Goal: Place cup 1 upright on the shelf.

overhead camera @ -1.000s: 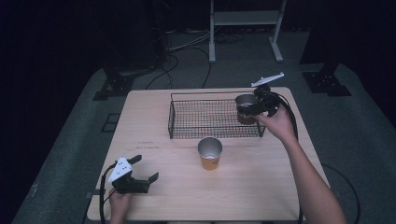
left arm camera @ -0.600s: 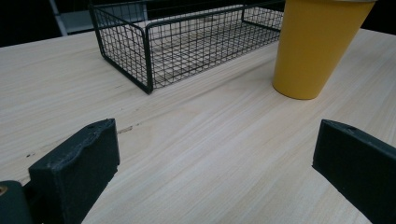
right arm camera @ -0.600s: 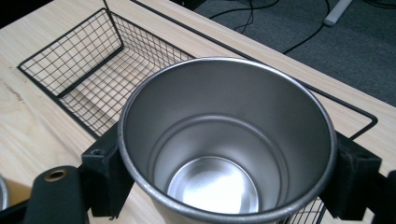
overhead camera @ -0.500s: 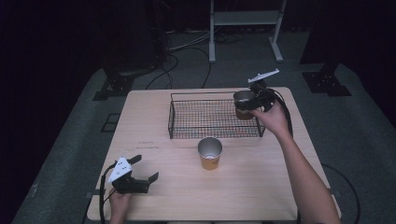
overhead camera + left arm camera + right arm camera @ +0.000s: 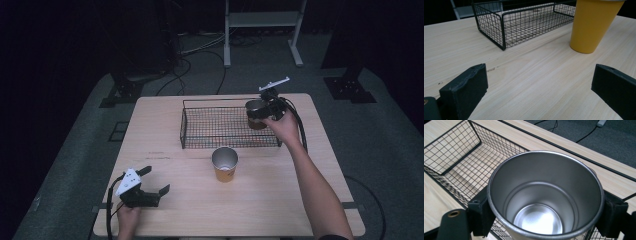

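My right gripper is shut on a dark-sided cup with a steel inside, held upright over the right end of the black wire basket. In the right gripper view the steel cup sits between the two black pads, which press on its sides, with the basket below and to the left. A yellow cup stands on the table in front of the basket. My left gripper rests open at the front left; its view shows the yellow cup and the basket ahead.
The wooden table has bare room around the yellow cup and along the front. Beyond the far edge are dark floor, cables and a white stand. The right gripper's cable trails along the forearm.
The right gripper has carried the cup a little to the left and lower, further over the basket's right end. The left gripper and the yellow cup have stayed put.
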A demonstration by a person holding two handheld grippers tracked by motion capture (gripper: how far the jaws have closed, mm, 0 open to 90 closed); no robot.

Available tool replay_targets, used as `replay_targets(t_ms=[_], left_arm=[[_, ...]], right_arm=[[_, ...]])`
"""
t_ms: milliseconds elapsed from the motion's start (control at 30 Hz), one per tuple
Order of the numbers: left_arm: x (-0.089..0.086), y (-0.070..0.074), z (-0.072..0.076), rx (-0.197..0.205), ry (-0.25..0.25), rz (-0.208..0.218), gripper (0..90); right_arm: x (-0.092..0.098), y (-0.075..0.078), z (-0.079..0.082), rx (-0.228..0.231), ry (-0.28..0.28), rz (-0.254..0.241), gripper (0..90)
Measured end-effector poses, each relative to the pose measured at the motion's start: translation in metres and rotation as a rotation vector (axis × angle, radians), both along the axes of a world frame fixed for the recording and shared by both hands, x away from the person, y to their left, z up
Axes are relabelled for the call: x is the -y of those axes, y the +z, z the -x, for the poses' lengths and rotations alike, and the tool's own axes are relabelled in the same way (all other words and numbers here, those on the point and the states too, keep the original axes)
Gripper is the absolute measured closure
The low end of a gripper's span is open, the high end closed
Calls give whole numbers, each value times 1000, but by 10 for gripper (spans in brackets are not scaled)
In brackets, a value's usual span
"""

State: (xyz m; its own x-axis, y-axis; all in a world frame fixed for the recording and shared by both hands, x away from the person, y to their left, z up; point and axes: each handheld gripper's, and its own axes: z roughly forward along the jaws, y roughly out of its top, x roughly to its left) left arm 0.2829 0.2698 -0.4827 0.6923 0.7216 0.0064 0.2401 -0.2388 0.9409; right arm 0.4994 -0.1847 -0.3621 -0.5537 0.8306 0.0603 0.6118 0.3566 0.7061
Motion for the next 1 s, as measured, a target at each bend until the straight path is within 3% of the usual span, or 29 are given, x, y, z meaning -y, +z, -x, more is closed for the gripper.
replay_targets(t_ms=[733, 1000], left_arm=[[0, 0, 0, 0, -1, 2, 0], [0, 0, 0, 1, -1, 3, 0]], right_arm=[[-7, -22, -14, -46, -28, 22, 177], [-5, -32, -18, -62, -56, 1, 177]])
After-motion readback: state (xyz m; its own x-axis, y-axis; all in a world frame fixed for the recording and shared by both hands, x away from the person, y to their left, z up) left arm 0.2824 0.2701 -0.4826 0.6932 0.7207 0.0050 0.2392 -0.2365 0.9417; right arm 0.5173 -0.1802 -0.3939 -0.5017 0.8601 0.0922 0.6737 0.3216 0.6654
